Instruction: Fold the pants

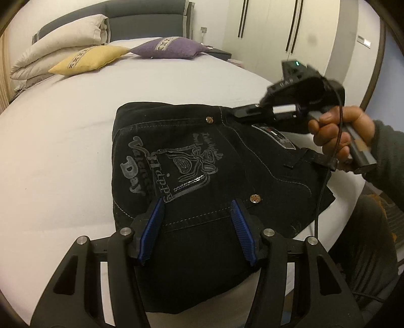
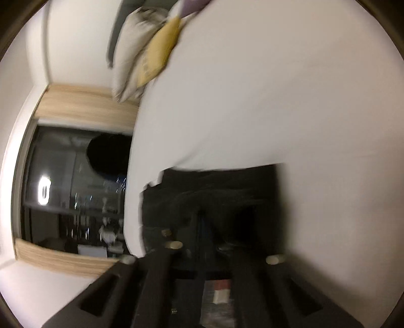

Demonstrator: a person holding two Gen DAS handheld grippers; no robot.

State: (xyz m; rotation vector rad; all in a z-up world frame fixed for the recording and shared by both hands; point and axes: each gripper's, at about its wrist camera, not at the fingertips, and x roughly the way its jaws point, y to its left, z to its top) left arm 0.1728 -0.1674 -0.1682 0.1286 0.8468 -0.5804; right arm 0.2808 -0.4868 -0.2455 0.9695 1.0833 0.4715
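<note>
Two grippers, one loose fold

Your pants [image 1: 202, 164] lie folded into a dark bundle on the white bed [image 1: 63, 141], long axis running from the left gripper [image 1: 195, 214] toward the far waistband corner. Left fingers spread over the near edge, gripping nothing. The right gripper [image 1: 242, 111], pressed shut, seems to pinch that corner; tugging sideways could unravel the stack.

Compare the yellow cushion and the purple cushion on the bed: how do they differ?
The yellow fabric cushion lies nearer the camera and further left; the purple fabric cushion sits closer to the grey headboard. Yellow touches the stacked cream pillows; purple does not. Both carry a patterned centre band.
</note>
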